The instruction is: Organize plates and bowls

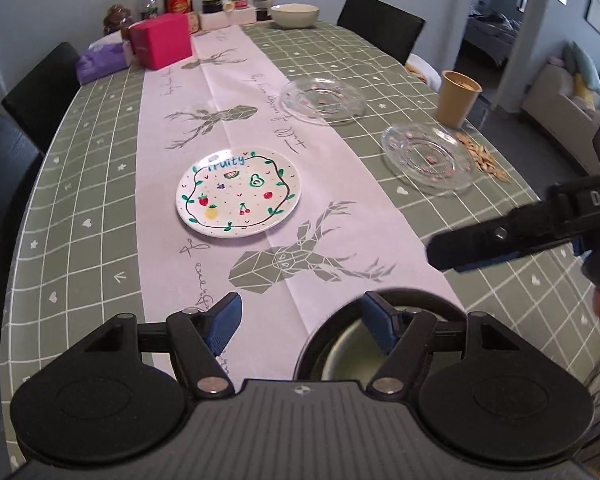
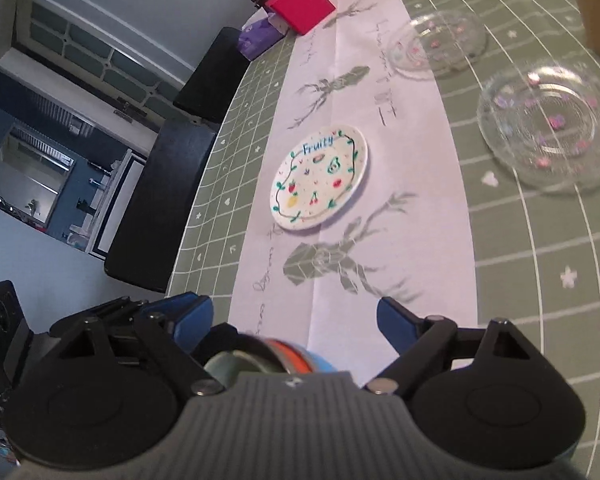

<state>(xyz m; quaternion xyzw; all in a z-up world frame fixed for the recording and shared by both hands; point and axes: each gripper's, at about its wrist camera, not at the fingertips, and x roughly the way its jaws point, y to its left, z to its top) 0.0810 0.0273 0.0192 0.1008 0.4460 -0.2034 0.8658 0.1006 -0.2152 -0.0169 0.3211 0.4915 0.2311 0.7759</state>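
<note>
A white plate with fruit drawings [image 1: 239, 193] lies on the pale runner mid-table; it also shows in the right wrist view [image 2: 320, 178]. Two clear glass plates [image 1: 323, 99] [image 1: 430, 157] lie to its right, also seen in the right wrist view [image 2: 438, 44] [image 2: 550, 130]. A cream bowl [image 1: 294, 14] stands at the far end. My left gripper [image 1: 300, 326] is open above the near table edge, its right finger over a dark-rimmed bowl [image 1: 340, 354]. My right gripper [image 2: 296, 320] is open, with striped stacked bowls [image 2: 260, 356] just below it. It shows as a dark bar in the left wrist view [image 1: 500, 240].
A pink box [image 1: 161, 40], a purple tissue pack [image 1: 100, 62], bottles and jars stand at the far end. A tan cup [image 1: 457, 98] and scattered seeds [image 1: 484, 156] sit at the right edge. Black chairs [image 1: 40, 92] surround the table.
</note>
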